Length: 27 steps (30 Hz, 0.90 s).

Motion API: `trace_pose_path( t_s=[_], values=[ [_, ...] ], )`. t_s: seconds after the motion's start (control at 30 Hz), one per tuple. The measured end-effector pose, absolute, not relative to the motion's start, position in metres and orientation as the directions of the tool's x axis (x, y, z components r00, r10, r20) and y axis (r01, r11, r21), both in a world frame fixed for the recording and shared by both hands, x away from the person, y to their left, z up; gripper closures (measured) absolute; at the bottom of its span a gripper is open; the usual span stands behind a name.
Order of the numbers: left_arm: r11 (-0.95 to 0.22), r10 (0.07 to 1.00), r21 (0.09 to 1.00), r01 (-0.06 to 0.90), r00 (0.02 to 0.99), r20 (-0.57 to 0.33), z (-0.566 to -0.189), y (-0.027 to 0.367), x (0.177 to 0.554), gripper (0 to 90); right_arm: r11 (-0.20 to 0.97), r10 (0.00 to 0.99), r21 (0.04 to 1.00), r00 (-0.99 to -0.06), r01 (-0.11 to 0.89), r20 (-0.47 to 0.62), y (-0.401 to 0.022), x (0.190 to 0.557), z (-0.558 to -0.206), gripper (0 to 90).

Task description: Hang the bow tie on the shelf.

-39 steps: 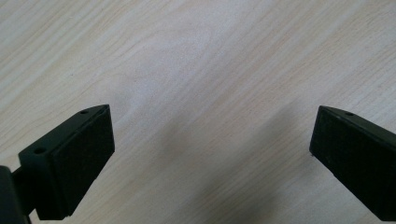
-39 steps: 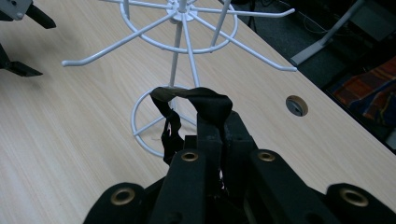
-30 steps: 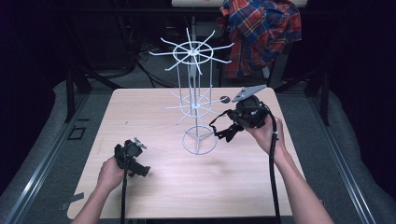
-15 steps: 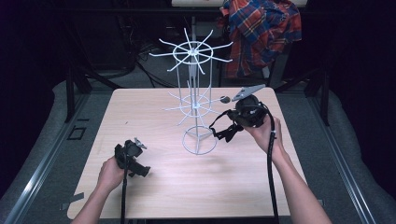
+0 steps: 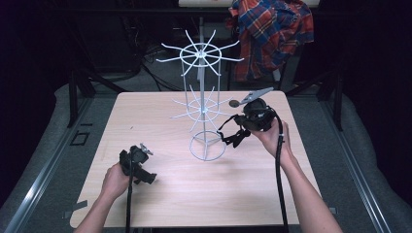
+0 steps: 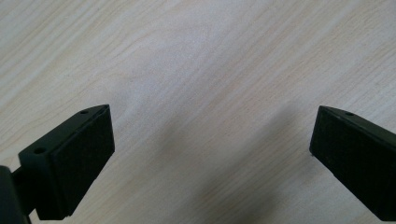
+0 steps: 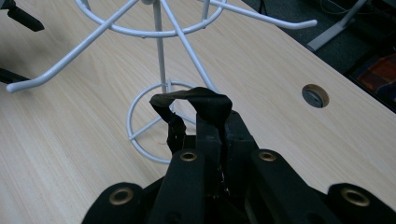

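At three o'clock of the wire rack [image 5: 204,109], the right gripper [image 5: 236,136] clamps a black strap [image 7: 194,103], ready for hooking onto a prong; the left gripper [image 5: 145,172] rests open.

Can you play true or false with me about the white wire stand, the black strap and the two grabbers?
1. The right gripper is clamped on a black strap. True.
2. The black strap already hangs on a hook of the white wire stand. False: it is in the right gripper, beside the stand, not on any hook.
3. The left gripper is open with nothing between its jaws. True: bare wooden table shows between them.
4. The wire stand lies tipped over on the table. False: it stands upright on its ring base.
5. A checked shirt hangs behind the table. True.
6. The left gripper touches the stand. False: it sits well apart, near the table's front left.
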State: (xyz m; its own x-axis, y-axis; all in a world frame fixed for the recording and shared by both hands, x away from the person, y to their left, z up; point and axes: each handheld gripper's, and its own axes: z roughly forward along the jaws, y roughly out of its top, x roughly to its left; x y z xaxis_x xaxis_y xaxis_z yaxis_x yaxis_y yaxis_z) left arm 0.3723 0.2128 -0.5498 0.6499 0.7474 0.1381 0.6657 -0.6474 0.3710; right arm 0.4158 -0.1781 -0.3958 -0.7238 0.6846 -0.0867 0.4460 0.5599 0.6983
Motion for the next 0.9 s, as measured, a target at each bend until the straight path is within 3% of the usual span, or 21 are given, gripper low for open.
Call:
trace_pose_path(
  t_s=[0.9],
  values=[
    [-0.653, 0.743, 0.362, 0.665, 0.655, 0.135, -0.551, 0.211, 0.373, 0.1, 0.595, 0.633, 0.717, -0.762, 0.363, -0.14, -0.188, 0.417, -0.39, 86.0]
  ],
)
